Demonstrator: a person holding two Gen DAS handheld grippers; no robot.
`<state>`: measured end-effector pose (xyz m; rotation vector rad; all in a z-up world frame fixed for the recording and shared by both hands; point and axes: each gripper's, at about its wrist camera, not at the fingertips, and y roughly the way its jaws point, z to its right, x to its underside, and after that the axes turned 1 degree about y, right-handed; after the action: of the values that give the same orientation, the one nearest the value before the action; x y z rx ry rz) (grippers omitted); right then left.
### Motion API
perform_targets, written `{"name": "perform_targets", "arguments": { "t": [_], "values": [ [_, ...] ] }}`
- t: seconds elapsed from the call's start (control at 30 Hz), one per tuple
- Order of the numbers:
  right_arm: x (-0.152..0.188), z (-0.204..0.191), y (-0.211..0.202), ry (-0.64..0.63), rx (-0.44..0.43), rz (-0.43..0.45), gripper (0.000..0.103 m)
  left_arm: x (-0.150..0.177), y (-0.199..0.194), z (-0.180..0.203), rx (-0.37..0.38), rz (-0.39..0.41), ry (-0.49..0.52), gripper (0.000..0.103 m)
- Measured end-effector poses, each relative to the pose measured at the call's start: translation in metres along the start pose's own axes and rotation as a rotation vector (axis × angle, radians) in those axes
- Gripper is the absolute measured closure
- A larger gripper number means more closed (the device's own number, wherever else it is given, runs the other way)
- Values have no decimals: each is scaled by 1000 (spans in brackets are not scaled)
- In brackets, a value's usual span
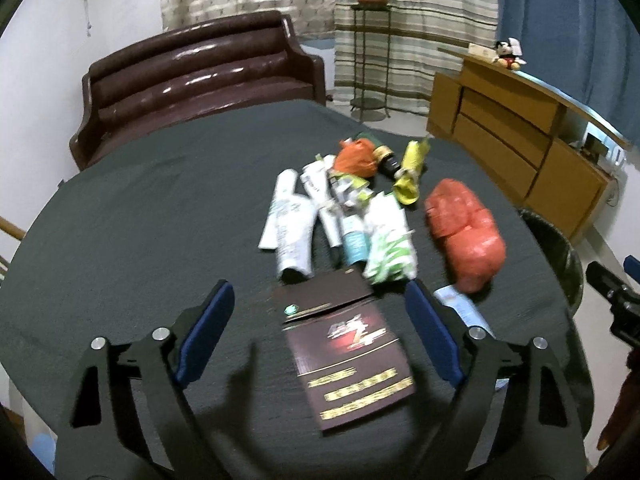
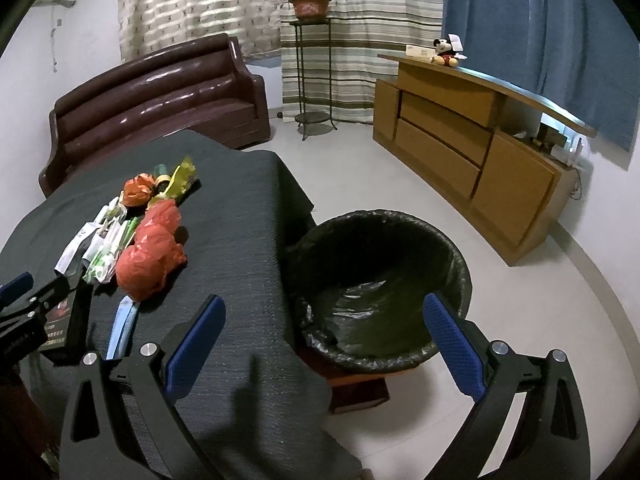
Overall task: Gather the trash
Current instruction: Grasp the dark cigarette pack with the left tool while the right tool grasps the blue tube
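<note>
Left gripper [image 1: 320,312] jaws apart astride dark booklet [image 1: 348,364] on desk [image 1: 140,220], right gripper [image 2: 324,336] jaws apart, lined bin [image 2: 380,292] at 12 o'clock.

Trash [image 1: 344,208] on table [image 1: 140,220]; bin [image 2: 384,280] right of it

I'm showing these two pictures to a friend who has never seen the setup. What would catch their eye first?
Probably the heap of litter in the middle of the dark-covered table, above all the crumpled red plastic bag on its right side. Next, the dark booklet lying between the open fingers of the left gripper. In the right wrist view, the black-lined trash bin stands on the floor beside the table, ahead of the open right gripper.
</note>
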<state>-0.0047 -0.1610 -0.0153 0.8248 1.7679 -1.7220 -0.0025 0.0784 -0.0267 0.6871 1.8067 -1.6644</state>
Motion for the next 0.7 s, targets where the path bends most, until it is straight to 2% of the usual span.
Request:
{"name": "perform_targets", "arguments": {
  "t": [0.13, 0.2, 0.23, 0.53, 0.6, 0.7],
  "values": [
    [0, -8, 1, -20, -10, -1, 13, 6, 2, -11, -2, -35, -24, 25],
    [0, -10, 2, -30, -14, -9, 26, 8, 1, -12, -3, -38, -22, 25],
    [0, -11, 4, -30, -20, -16, 28, 8, 1, -12, -4, -39, -21, 25],
    [1, -10, 6, -21, -26, -26, 28, 8, 1, -1, 24, -56, -31, 21],
    [1, -10, 6, -21, -28, -28, 28, 8, 0, 4, 16, -52, -26, 16],
    [1, -10, 6, -21, -30, -29, 28, 9, 2, 9, 9, -60, -19, 16]
  ]
}}
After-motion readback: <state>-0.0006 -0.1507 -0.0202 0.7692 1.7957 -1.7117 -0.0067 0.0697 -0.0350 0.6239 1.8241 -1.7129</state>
